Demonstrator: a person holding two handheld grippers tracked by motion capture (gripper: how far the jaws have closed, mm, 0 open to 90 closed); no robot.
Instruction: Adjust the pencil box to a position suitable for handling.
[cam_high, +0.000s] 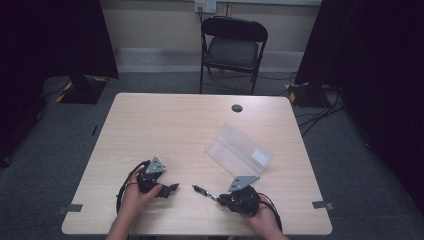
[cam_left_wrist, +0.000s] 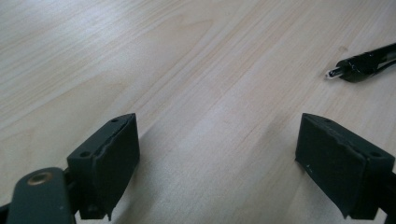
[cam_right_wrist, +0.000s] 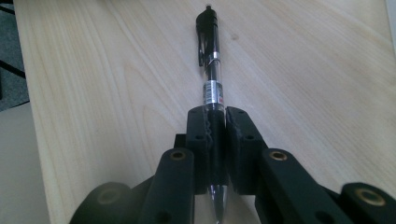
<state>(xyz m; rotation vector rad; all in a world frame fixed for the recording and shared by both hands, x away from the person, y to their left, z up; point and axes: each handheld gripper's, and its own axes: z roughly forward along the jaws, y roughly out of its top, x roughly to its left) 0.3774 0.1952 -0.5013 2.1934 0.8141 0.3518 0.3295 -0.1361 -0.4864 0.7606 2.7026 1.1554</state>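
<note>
Pen (cam_right_wrist: 212, 79): a black and clear click pen, gripped at its rubber grip, its clip end pointing away from the right tool and low over the counter (cam_high: 200, 120), near the front edge.
Right tool (cam_right_wrist: 215, 135): clenched on the pen, both pads pressing its barrel; the writing tip sticks out behind the pads.
Left tool (cam_left_wrist: 219, 154): released, pads wide apart with bare wood between them, just left of the pen's free end.
Clear plastic case (cam_high: 237, 149): lies beyond the right tool, apart from the pen.
Folding chair (cam_high: 233, 45): stands behind the counter's far edge.
</note>
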